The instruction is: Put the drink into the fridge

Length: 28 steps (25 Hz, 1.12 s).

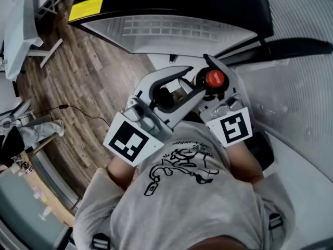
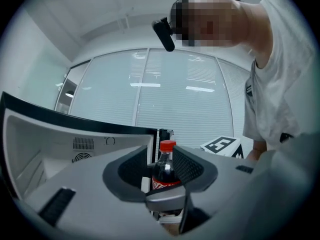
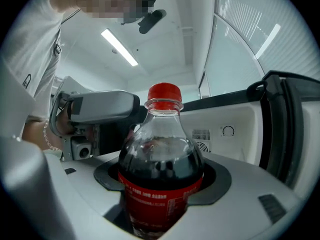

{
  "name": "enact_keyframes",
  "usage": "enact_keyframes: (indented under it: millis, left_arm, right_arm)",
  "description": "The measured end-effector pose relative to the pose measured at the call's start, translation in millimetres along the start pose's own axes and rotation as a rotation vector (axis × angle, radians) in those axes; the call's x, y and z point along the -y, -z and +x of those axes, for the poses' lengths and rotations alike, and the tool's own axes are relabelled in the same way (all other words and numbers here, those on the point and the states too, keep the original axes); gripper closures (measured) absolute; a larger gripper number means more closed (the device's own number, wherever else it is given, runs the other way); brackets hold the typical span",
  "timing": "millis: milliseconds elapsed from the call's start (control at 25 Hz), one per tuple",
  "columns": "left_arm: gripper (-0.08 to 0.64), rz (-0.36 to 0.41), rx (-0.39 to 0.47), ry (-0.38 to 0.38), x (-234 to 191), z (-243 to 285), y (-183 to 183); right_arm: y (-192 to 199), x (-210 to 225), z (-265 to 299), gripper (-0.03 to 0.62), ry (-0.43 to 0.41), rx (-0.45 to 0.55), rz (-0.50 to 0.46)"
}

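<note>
Jaws of the right gripper (image 3: pixel 162 184) clamp the body of the drink bottle (image 3: pixel 161 134), which stands upright, red cap (image 3: pixel 164 95) on top, its lower end cut off. White print on its red label (image 3: pixel 160 204) is too blurred to read. The left gripper (image 2: pixel 162 168) is just left of it, jaws spread and gripping nothing; the bottle shows in the gap, possibly just beyond the tips. Beyond both lies the open fridge (image 1: pixel 171 30), white inside, with a yellow sticker (image 1: pixel 86 8) on it whose writing is illegible.
</note>
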<state>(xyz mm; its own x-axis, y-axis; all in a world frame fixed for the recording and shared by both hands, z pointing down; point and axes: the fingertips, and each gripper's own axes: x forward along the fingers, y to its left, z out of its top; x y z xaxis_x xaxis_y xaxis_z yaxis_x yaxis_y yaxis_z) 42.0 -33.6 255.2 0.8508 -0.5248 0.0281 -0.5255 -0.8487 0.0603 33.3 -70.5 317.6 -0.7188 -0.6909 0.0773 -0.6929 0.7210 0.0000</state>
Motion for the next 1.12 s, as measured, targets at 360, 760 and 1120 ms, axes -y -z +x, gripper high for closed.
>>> enact_keyframes:
  millis: [360,760,1120]
  left_arm:
    - [0.37,0.025,-0.046,0.069,-8,19,11]
    - [0.403,0.068,-0.097,0.075,-28,27,17]
    - [0.43,0.113,-0.103,0.066,-40,35,26]
  right_arm:
    - [11,0,23,0.264,0.008,-0.009,-0.03]
    - [20,5,43,0.264,0.02,-0.031,-0.073]
    - [29,14,57,0.262,0.012,-0.04,-0.08]
